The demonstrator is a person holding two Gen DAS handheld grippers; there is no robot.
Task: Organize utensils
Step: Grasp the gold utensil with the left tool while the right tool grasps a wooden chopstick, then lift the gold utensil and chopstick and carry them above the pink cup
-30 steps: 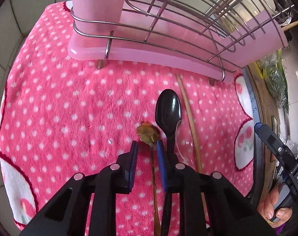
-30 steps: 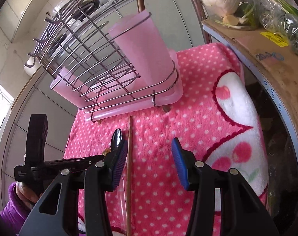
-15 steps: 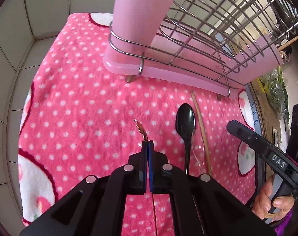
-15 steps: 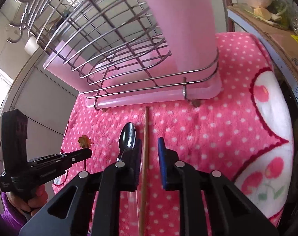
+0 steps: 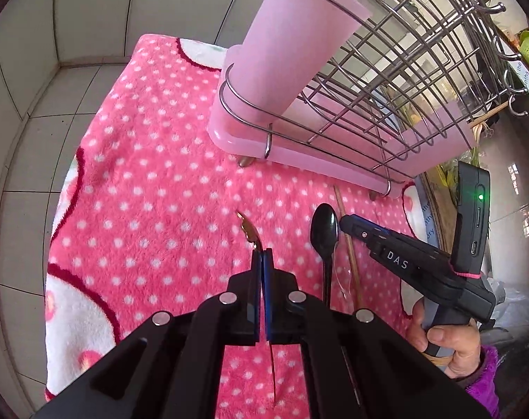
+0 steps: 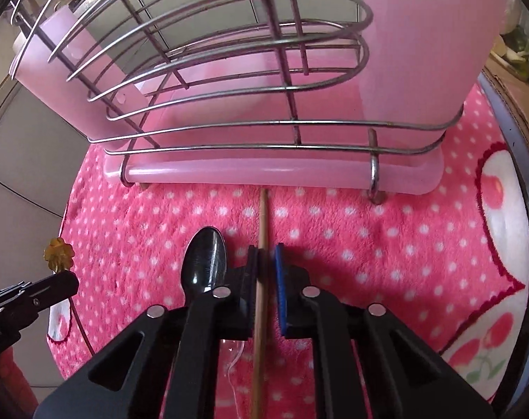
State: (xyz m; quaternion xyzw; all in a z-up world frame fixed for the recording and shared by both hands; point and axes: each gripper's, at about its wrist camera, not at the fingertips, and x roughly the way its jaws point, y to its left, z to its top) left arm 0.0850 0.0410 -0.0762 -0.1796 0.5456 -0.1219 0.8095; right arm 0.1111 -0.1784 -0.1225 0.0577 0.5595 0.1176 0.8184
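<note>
While the right gripper (image 6: 266, 265) has just been closing with the wooden chopstick (image 6: 263, 216) between its pads, the relation that matters is the stick's long axis: it runs straight away from the gripper, near to far, its far tip stopping just short of the pink drip tray (image 6: 274, 171) under the wire utensil rack (image 6: 229, 70). The pads now sit tight against the stick on both sides, so I judge it gripped. The stick lies flat on the pink dotted towel (image 6: 386, 244) spread over the worktop, with the black spoon (image 6: 205, 262) just to its left, parallel, bowl pointing far.

Over on the left, the left gripper (image 5: 262, 262) is pressed together on the thin gold utensil (image 5: 248, 230), whose flower-shaped end (image 6: 59, 255) pokes out beyond the tips, clear of the towel. The tall pink cup (image 5: 292, 49) in the rack stands far and slightly right of it, so that hand seems nearer the cup. Each utensil likely needs tipping upright before going in.
</note>
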